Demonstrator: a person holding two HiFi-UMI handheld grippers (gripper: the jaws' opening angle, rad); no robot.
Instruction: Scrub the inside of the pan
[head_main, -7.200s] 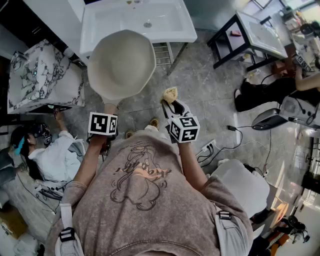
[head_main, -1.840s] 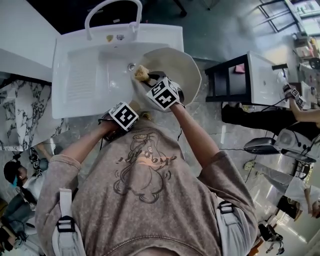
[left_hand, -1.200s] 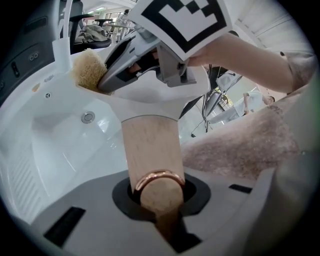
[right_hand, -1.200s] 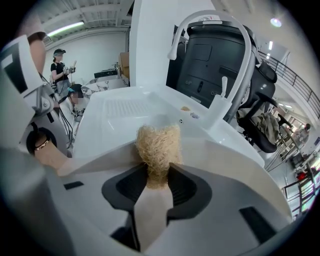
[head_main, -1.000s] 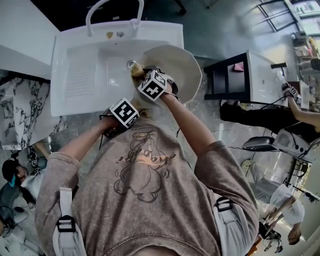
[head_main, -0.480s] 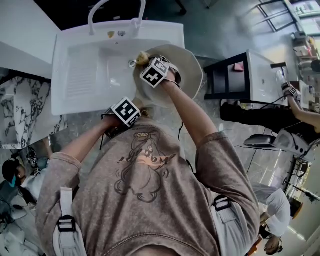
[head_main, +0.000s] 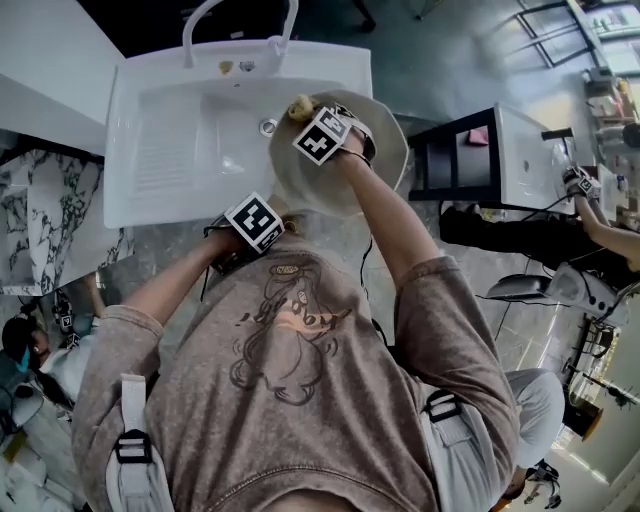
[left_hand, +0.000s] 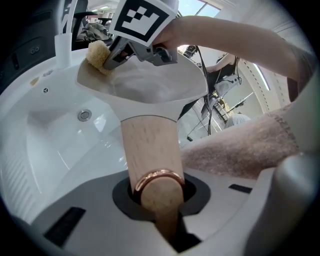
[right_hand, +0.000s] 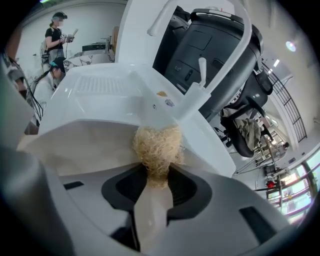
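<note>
Left tool (left_hand: 157, 200) is clamped tight on the round, pale wooden handle (left_hand: 150, 145) of the pan (left_hand: 145, 85), with a copper-coloured ring (left_hand: 159, 177) at the handle's end sitting just at the jaws. Right tool (right_hand: 155, 185) is closed on a straw-coloured, wiry scrubber (right_hand: 157, 145), which touches the pan's smooth cream inside by the far rim. The pan is held tilted over the right part of a glossy white sink (head_main: 170, 150) with an arched white tap (head_main: 240, 25).
</note>
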